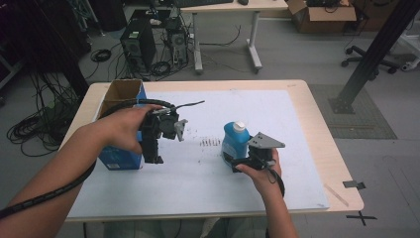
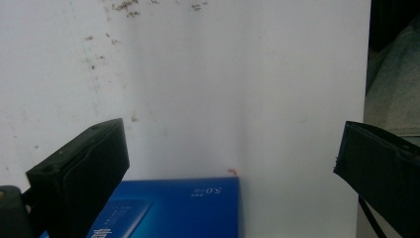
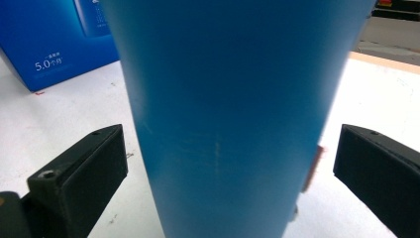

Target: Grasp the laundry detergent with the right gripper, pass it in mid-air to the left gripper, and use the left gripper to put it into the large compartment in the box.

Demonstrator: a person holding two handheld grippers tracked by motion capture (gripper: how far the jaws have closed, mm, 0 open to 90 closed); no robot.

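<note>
The blue bottle [image 1: 234, 139], standing upright on the white mat [image 1: 277, 124], is straddled but not yet clamped by the wide-open right gripper [image 1: 233, 161], while the left gripper [image 1: 154, 159], likewise wide open, is held empty beside the blue carton [image 1: 121, 124].

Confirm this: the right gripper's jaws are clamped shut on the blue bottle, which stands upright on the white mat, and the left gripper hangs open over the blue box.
Not quite. In the right gripper view the right gripper is open: its jaws stand apart on either side of the blue bottle with gaps showing. The rest holds: the bottle stands upright on the white mat, the left gripper open over the blue box.
</note>
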